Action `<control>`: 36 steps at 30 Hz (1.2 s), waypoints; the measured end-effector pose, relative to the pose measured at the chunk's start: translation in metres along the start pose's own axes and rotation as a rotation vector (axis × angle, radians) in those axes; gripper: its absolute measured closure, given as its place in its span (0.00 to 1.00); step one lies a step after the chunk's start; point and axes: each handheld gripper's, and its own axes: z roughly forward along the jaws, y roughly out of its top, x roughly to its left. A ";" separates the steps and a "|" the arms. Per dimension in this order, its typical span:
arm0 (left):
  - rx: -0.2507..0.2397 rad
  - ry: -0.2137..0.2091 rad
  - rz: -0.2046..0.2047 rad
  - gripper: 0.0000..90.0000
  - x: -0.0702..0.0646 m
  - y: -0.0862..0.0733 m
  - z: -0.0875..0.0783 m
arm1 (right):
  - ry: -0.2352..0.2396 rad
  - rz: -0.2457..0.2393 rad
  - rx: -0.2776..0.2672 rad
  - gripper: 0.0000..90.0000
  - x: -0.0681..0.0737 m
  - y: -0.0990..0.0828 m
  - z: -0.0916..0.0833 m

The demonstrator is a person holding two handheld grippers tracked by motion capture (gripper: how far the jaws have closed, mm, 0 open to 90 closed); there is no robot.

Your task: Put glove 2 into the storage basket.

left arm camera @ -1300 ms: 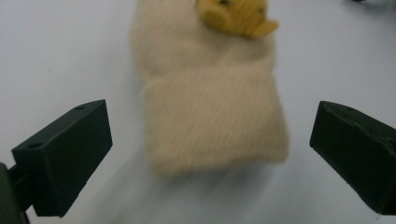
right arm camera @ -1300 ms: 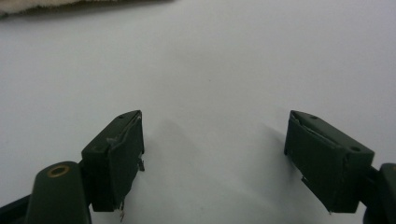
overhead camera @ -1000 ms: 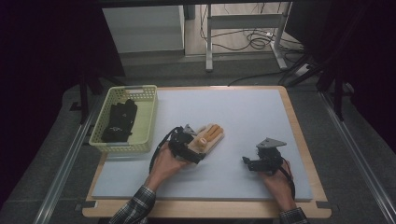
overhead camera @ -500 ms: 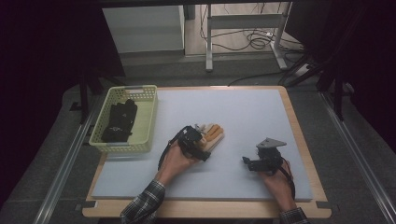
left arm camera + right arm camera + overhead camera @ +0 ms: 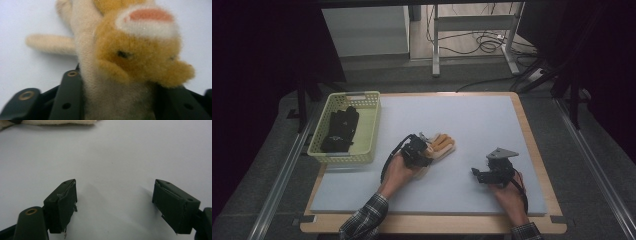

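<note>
Left hand: the left hand [image 5: 398, 172] reaches in from the bottom edge, plaid sleeve [image 5: 362, 222] at the wrist, forearm angled up and to the right toward the middle of the counter [image 5: 472, 125].
Left gripper: the left gripper [image 5: 424, 150] points at the plush toy [image 5: 443, 145] and its jaws are clamped on the toy's pale body; in the left gripper view the black jaws press against the fabric from both sides.
Right hand: the right hand [image 5: 507, 192] rests low on the right part of the counter, well apart from the toy.
Right gripper: the right gripper [image 5: 113, 202] has its jaws spread wide with bare pale surface between them; a grey three-cornered plate sits on top of it in the high view.
Around: a yellow-green basket [image 5: 369, 135] stands at the counter's left edge with a dark object [image 5: 339, 131] lying inside; what it is cannot be told.
Beyond the counter: cables [image 5: 484, 42] lie on the floor behind.
Toy's look: soft and fuzzy, cream body with an orange-tan head, small dark eye, white patch with a pinkish spot.
Toy's place: on the counter near its middle, just right of the left hand.
</note>
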 end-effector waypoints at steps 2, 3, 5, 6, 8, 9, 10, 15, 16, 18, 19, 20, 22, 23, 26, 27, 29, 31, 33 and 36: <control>-0.007 -0.010 -0.006 0.70 0.001 0.001 -0.004 | 0.000 0.000 0.000 0.22 0.000 0.000 0.000; -0.009 -0.009 -0.007 0.72 0.001 0.002 -0.006 | 0.000 0.000 0.001 0.22 0.000 0.000 0.000; -0.019 0.003 -0.003 0.77 0.002 0.004 -0.010 | 0.000 0.001 0.000 0.22 0.000 0.000 0.000; -0.023 0.015 -0.001 0.79 0.002 0.007 -0.014 | 0.000 0.000 0.000 0.22 0.000 0.000 0.000; -0.030 0.025 -0.005 0.80 0.003 0.009 -0.018 | 0.000 0.000 0.000 0.22 0.000 0.000 0.000; -0.031 0.027 -0.004 0.80 0.004 0.011 -0.020 | 0.000 0.000 0.000 0.21 0.000 0.000 0.000; -0.031 0.027 -0.010 0.80 0.004 0.013 -0.022 | 0.001 0.000 0.000 0.22 0.000 0.000 0.000; -0.046 0.038 -0.033 0.80 0.009 0.019 -0.035 | 0.000 0.000 0.000 0.22 0.000 0.000 0.000; -0.051 0.041 -0.040 0.80 0.010 0.020 -0.038 | 0.000 0.000 0.000 0.22 0.000 0.000 0.000; -0.053 0.054 -0.053 0.80 0.013 0.022 -0.044 | 0.000 0.001 0.000 0.22 0.000 0.000 0.000; -0.058 0.059 -0.062 0.80 0.014 0.023 -0.046 | 0.000 0.002 0.001 0.22 0.000 0.000 0.000; -0.058 0.068 -0.073 0.80 0.017 0.025 -0.051 | 0.000 0.002 0.001 0.21 0.000 0.000 0.000; -0.062 0.074 -0.087 0.80 0.021 0.026 -0.057 | 0.000 0.002 0.001 0.21 0.000 0.000 0.000; -0.064 0.080 -0.095 0.80 0.024 0.027 -0.061 | 0.000 0.000 0.000 0.21 0.000 0.000 0.000; -0.069 0.109 -0.118 0.80 0.034 0.030 -0.075 | 0.000 0.000 -0.002 0.21 0.000 0.000 0.000; -0.069 0.117 -0.124 0.80 0.036 0.030 -0.079 | 0.000 0.001 -0.002 0.21 0.000 0.000 0.000; -0.076 0.139 -0.145 0.80 0.043 0.032 -0.089 | 0.000 0.000 -0.002 0.21 0.000 0.000 0.000; -0.079 0.158 -0.166 0.80 0.050 0.032 -0.097 | 0.000 0.001 -0.002 0.21 0.000 0.000 0.000; -0.082 0.175 -0.182 0.79 0.056 0.032 -0.104 | 0.000 0.001 -0.002 0.21 0.000 0.000 0.000; -0.086 0.204 -0.211 0.79 0.067 0.031 -0.113 | 0.000 0.001 -0.002 0.21 0.000 0.000 0.000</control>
